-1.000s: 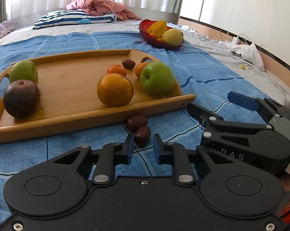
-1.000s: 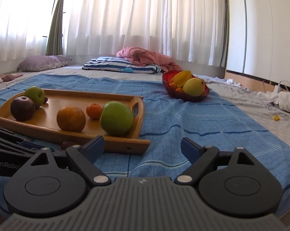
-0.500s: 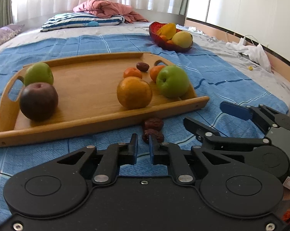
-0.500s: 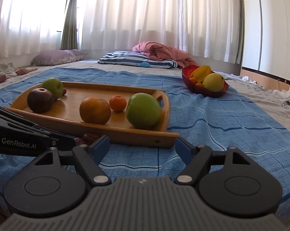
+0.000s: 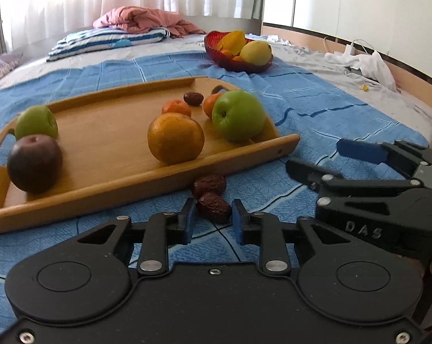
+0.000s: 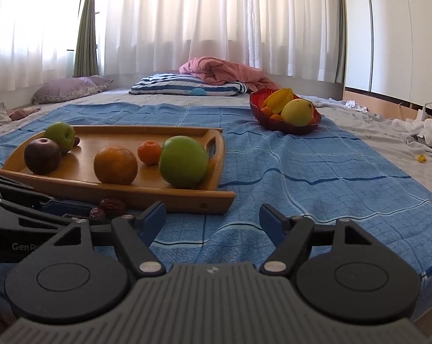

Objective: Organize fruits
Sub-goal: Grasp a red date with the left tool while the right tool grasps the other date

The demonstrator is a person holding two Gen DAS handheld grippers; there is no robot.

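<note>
Between the fingertips of the left gripper [image 5: 212, 220], whose jaws were nearly shut half a second ago and have just been opening, a wrinkled dried date [image 5: 213, 207] now sits on the blue bedspread [image 5: 316, 106] with a sliver of gap at each pad, so I judge a pinch is being lined up. Just beyond lies a second date [image 5: 210, 185] against the wooden tray [image 5: 107, 185] of apples and oranges. Beside it the right gripper [image 6: 212, 220] has been narrowing yet stands wide and empty, and the red fruit bowl [image 5: 233, 64] waits well behind.
</note>
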